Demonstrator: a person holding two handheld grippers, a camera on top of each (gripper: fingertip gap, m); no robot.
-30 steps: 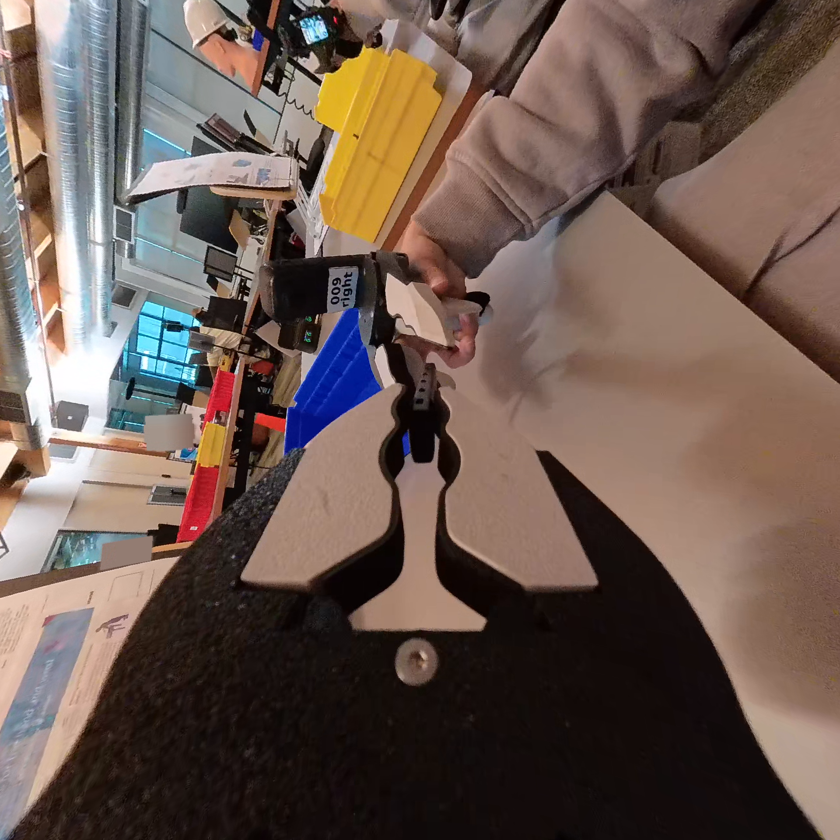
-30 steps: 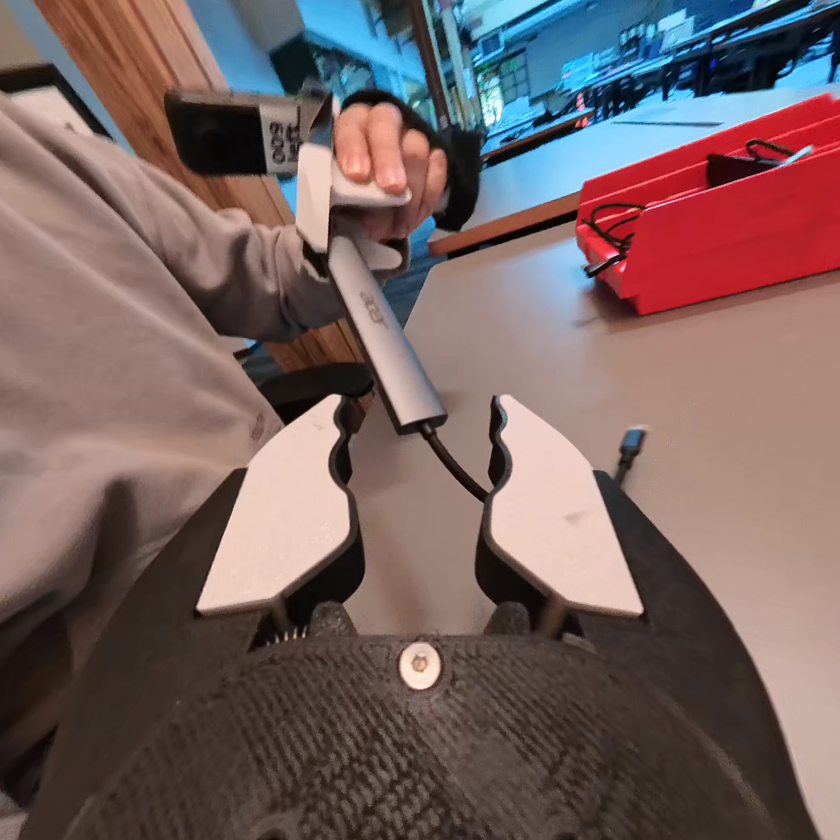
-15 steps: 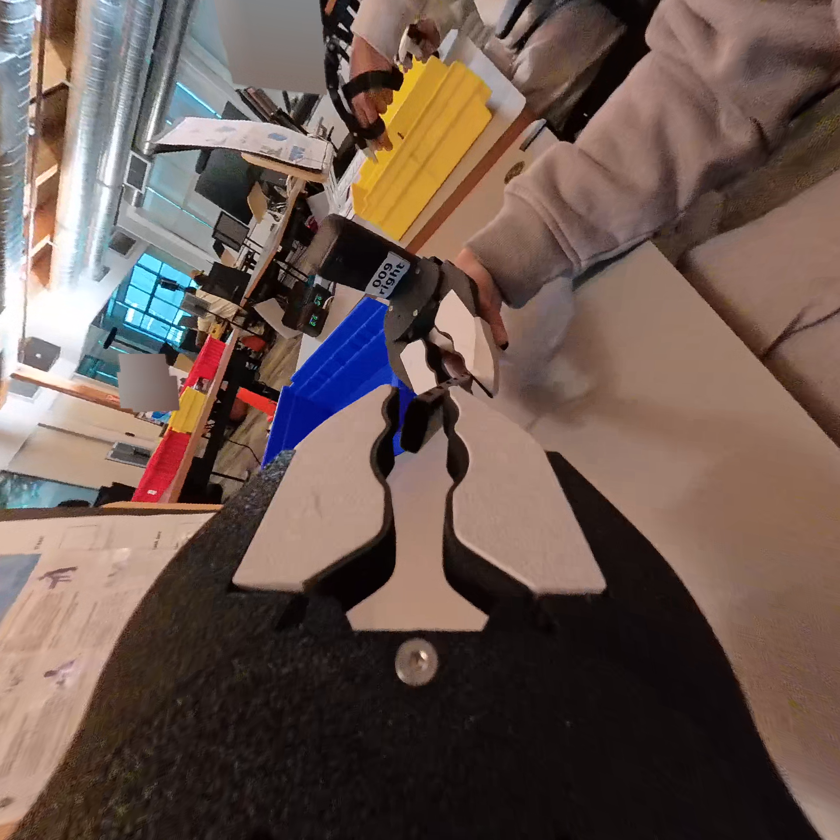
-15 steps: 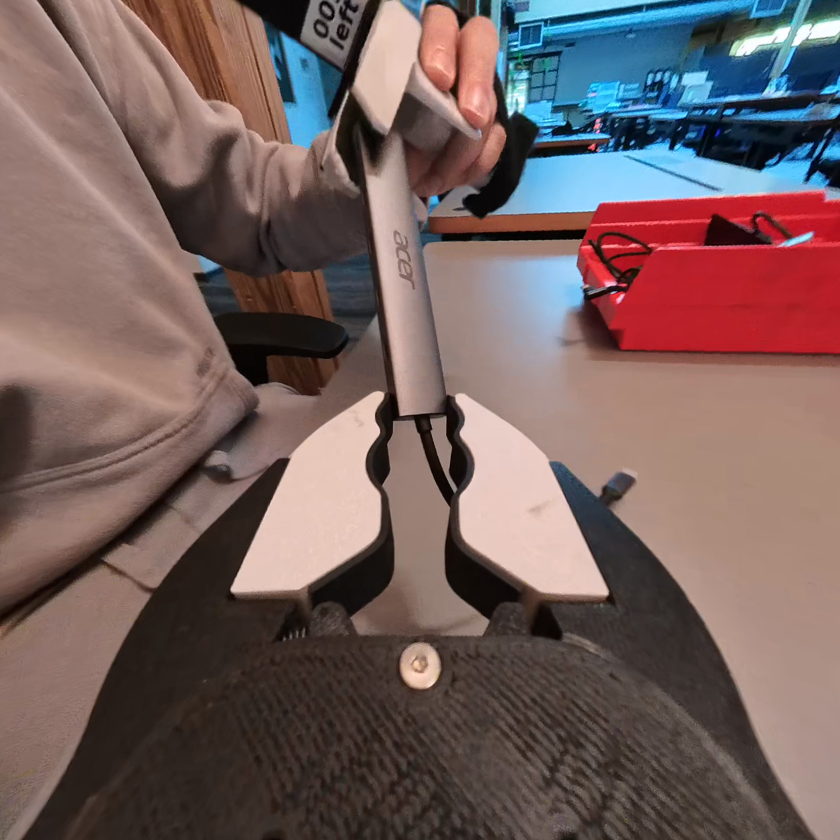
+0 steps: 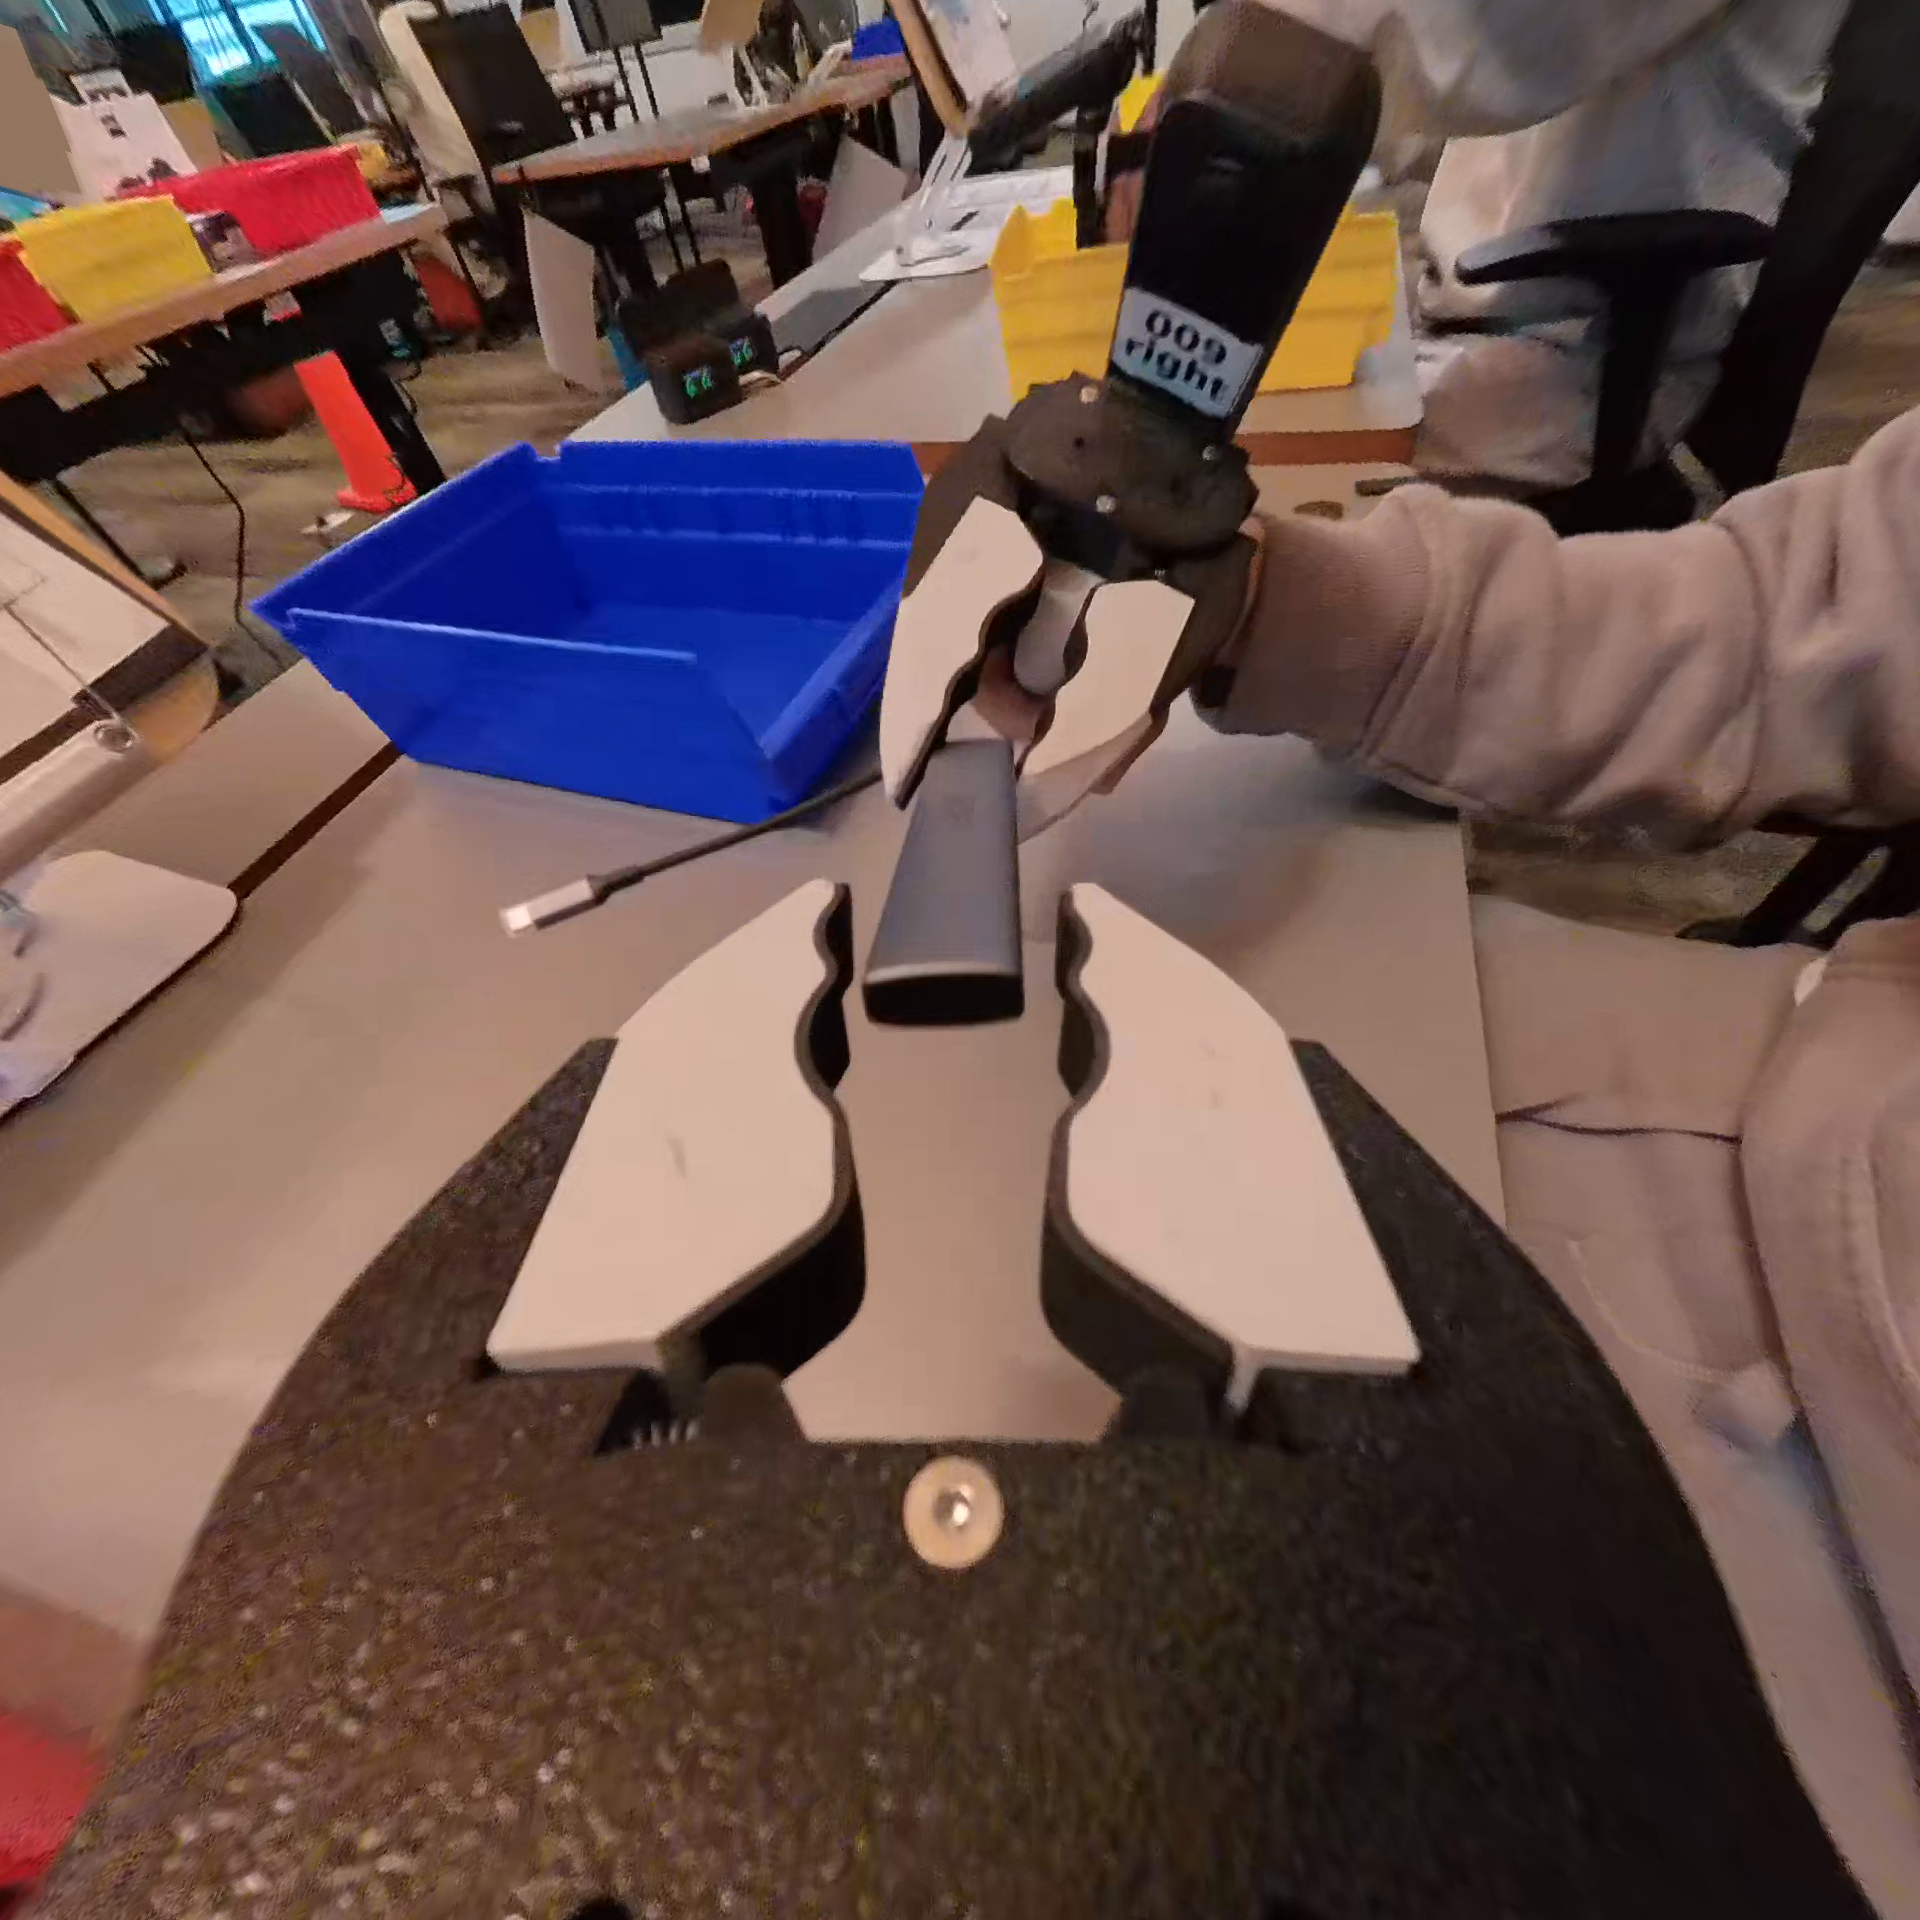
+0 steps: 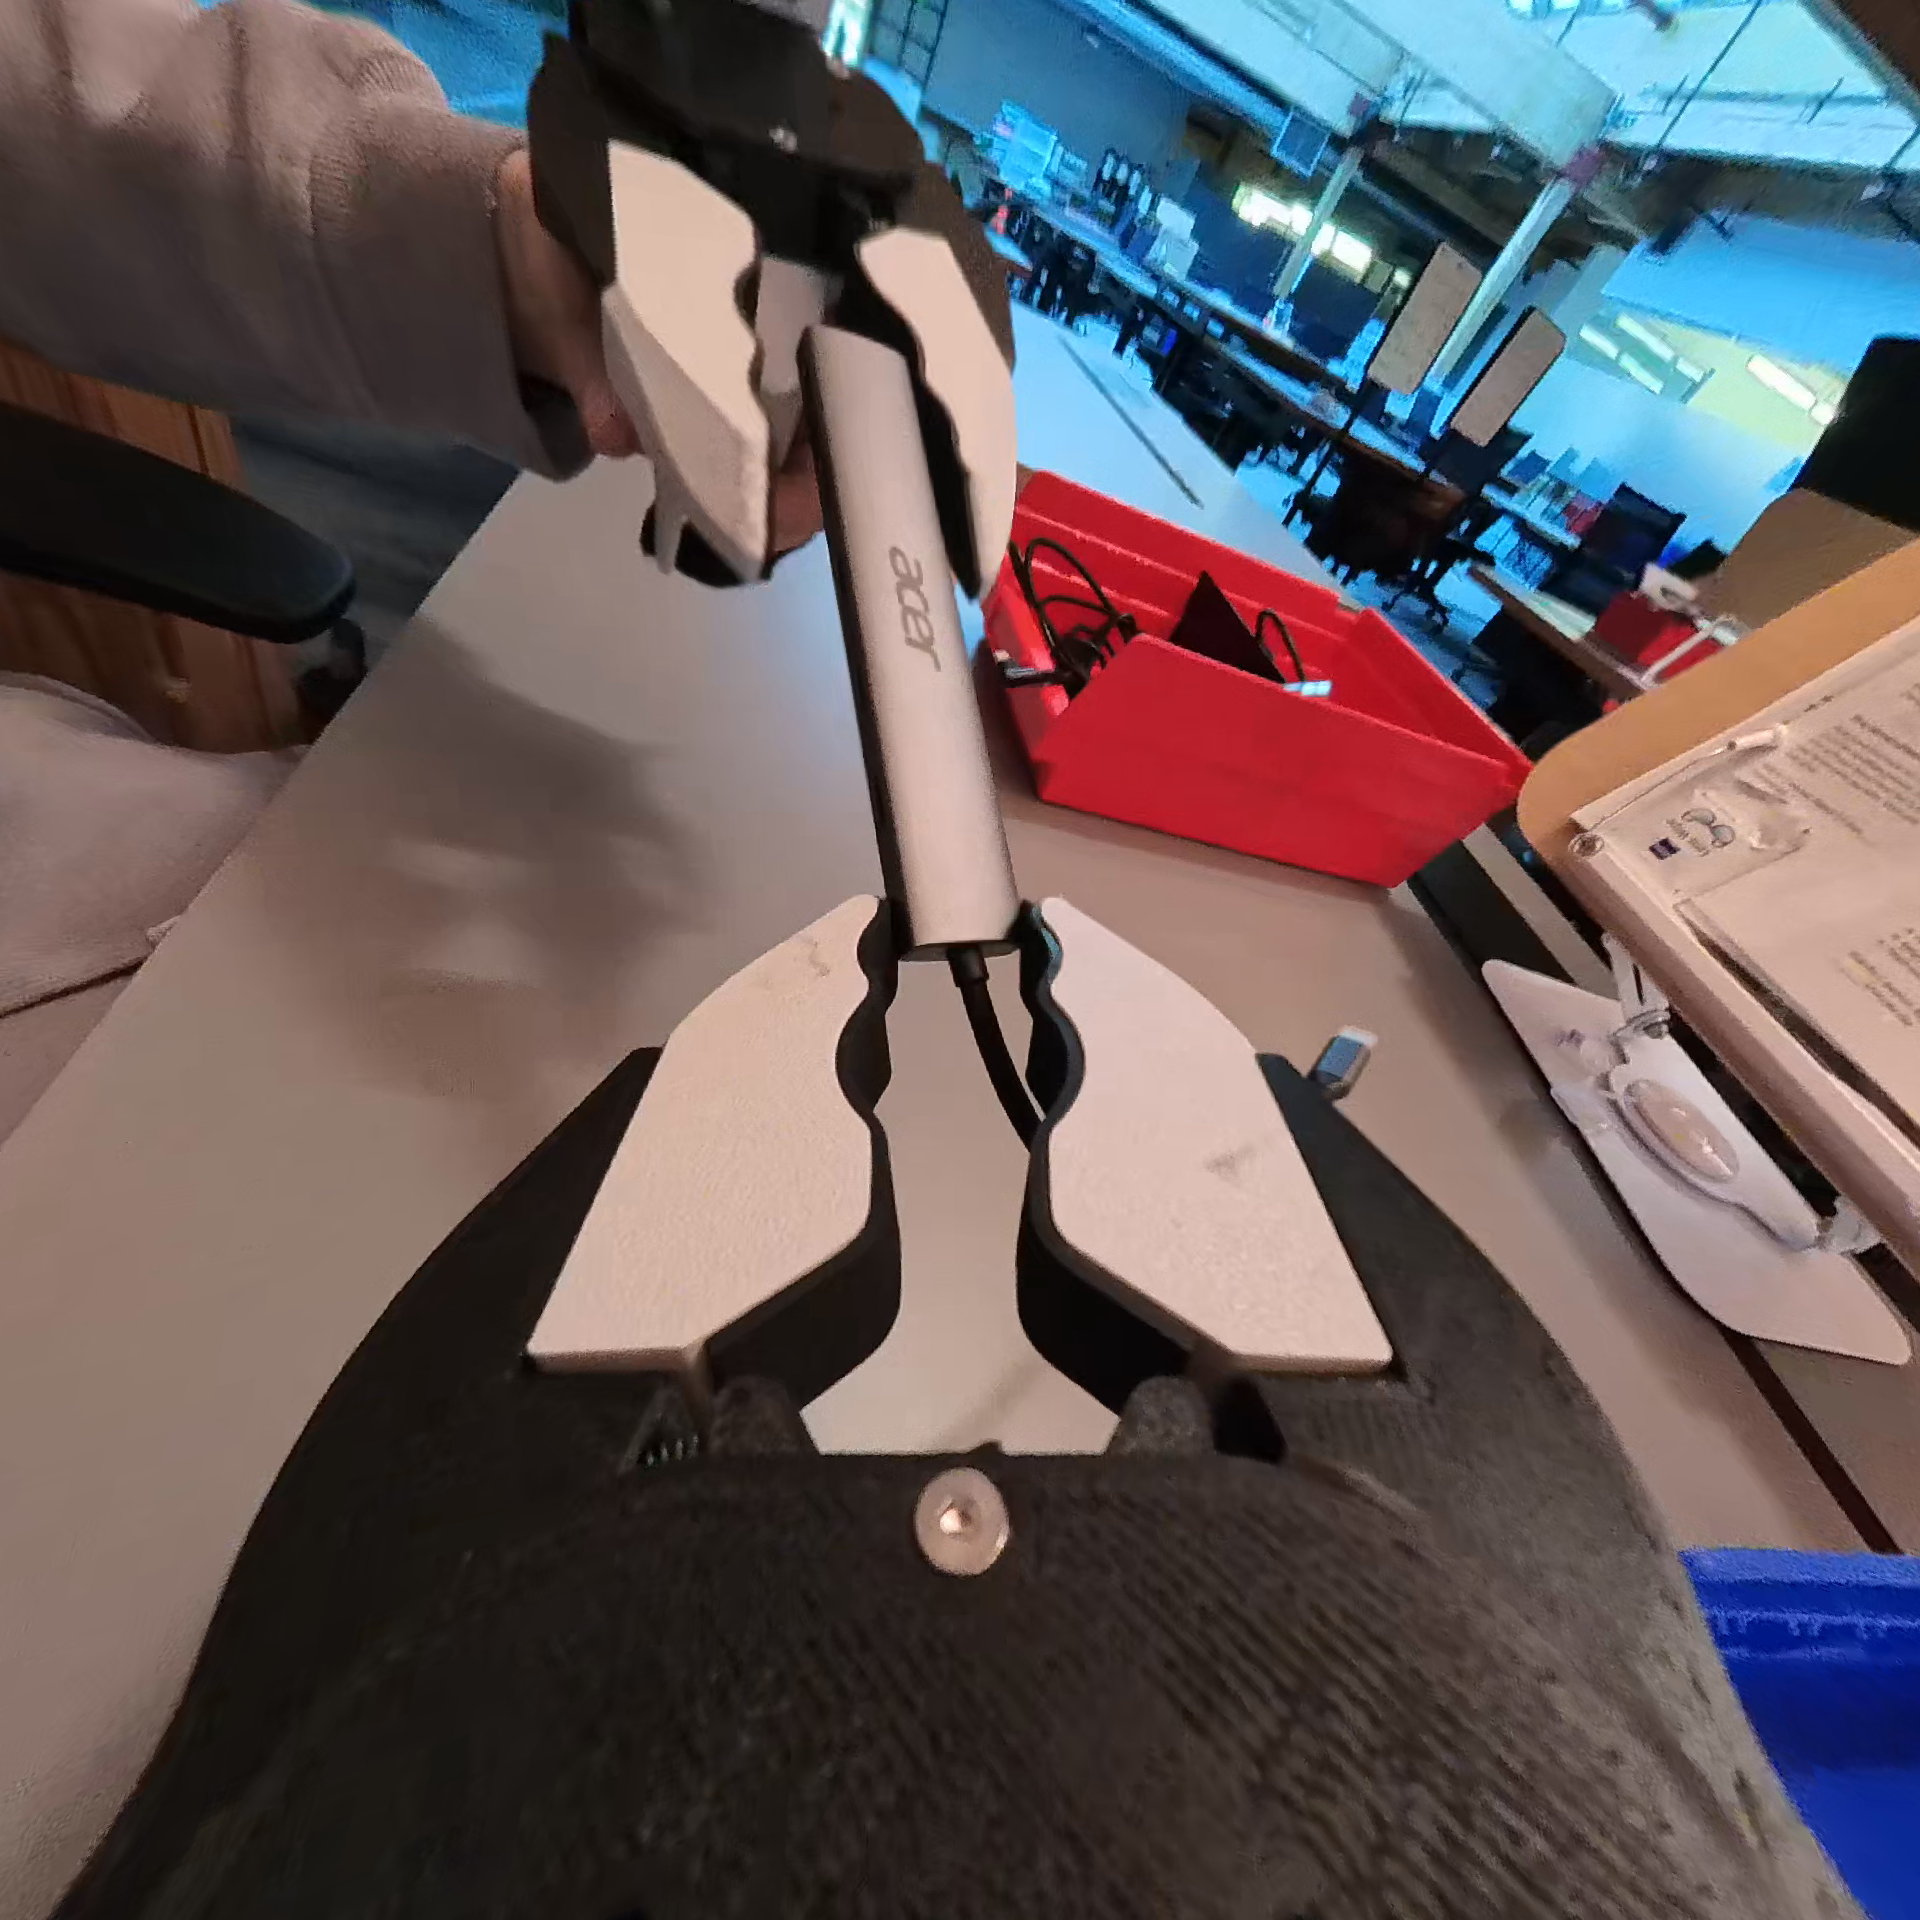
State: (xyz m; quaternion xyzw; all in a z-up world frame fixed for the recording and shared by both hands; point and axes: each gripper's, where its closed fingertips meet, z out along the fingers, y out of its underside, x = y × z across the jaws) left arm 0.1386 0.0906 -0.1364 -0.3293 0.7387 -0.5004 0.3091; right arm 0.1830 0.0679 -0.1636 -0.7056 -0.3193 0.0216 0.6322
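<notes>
A slim grey hub (image 6: 920,665) with a black cable (image 6: 997,1039) hangs in the air above the grey table (image 5: 312,1091). My right gripper (image 6: 958,920) is shut on the hub's cable end. In the left wrist view the right gripper (image 5: 1003,769) holds the hub (image 5: 945,883) from the far side. My left gripper (image 5: 951,904) is open, its fingers on either side of the hub's free end with gaps. It also shows at the top of the right wrist view (image 6: 847,551). The cable's silver plug (image 5: 540,914) lies on the table.
A blue bin (image 5: 582,665) stands on the table behind the plug. A red bin (image 6: 1247,748) with cables stands farther along. A white stand base (image 6: 1662,1195) and a board with papers (image 6: 1766,810) are at the table's side. A yellow bin (image 5: 1060,301) sits on another table.
My right gripper closed on the hub's cable end. My left gripper, which held the other end, has opened and let go. Both views have swung round.
</notes>
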